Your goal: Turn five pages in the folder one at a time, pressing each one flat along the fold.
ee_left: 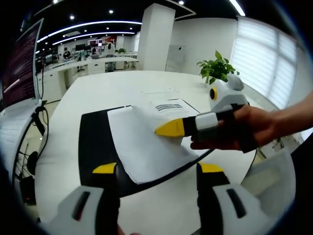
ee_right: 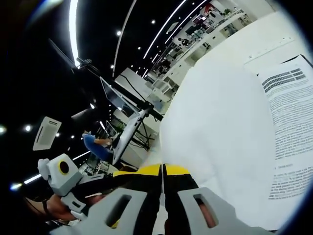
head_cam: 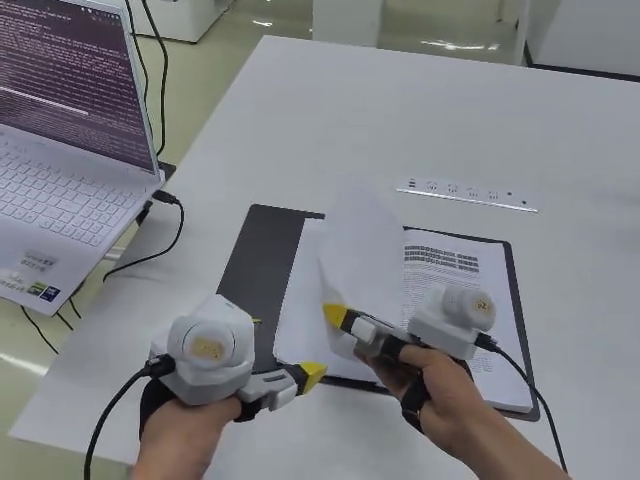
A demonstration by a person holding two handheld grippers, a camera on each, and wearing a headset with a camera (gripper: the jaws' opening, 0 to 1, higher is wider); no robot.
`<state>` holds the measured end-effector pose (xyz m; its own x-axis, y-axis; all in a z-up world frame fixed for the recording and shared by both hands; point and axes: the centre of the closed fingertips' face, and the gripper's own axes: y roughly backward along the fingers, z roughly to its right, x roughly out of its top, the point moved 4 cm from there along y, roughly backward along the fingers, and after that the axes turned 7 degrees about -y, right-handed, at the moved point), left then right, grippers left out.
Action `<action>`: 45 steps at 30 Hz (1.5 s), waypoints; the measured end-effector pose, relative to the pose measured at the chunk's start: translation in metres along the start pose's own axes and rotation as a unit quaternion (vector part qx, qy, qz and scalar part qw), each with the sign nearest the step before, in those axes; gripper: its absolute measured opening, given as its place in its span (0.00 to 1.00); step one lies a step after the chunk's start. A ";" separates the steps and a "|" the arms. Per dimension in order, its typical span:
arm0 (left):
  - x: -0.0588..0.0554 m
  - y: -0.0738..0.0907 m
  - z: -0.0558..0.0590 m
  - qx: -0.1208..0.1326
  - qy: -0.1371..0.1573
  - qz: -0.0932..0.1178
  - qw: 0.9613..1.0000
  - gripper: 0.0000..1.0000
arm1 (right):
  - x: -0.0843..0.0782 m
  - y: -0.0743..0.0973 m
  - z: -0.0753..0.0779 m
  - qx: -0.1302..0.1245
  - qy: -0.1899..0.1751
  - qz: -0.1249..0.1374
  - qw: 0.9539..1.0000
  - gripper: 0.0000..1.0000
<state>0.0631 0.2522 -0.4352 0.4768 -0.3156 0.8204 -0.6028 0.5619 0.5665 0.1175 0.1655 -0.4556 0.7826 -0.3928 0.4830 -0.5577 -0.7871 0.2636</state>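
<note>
Laptop (head_cam: 60, 120) with a lit screen sits open at the upper left of the head view, just beside the white bench (head_cam: 350, 110). At the lower left of that view the left tool (head_cam: 305, 378) is held over the near bench edge, just off the folder's bottom corner. In the left gripper view its jaws (ee_left: 157, 169) stand wide apart with nothing between them. The black folder (head_cam: 262, 270) lies open on the bench in the middle of the frame, its bare left cover showing. Above the fold a white page (head_cam: 365, 250) rises in a curl, lifted off the stack. The right tool (head_cam: 337, 317) pinches its lower edge; in the right gripper view the yellow-tipped jaws (ee_right: 163, 170) are closed on the sheet. Right of it, a printed sheet (head_cam: 460, 290) lies flat in the folder. A power strip (head_cam: 465, 193) is set into the bench beyond it.
</note>
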 end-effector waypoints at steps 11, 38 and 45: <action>-0.018 0.008 -0.016 0.010 0.023 -0.009 1.000 0.64 | -0.021 -0.025 0.017 -0.020 -0.036 -0.024 0.999 0.00; -0.023 0.011 -0.042 0.014 0.035 -0.014 0.999 0.62 | -0.052 -0.047 0.043 -0.053 -0.089 -0.065 0.992 0.15; -0.019 0.004 -0.045 -0.001 -0.006 -0.025 1.000 0.57 | -0.064 -0.039 0.034 -0.023 -0.082 -0.072 0.994 0.28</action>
<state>0.0809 0.2951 -0.4516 0.4980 -0.3521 0.7925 -0.5782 0.5463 0.6060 0.0980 0.2052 -0.5253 0.8875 -0.3532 0.2959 -0.4460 -0.8197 0.3595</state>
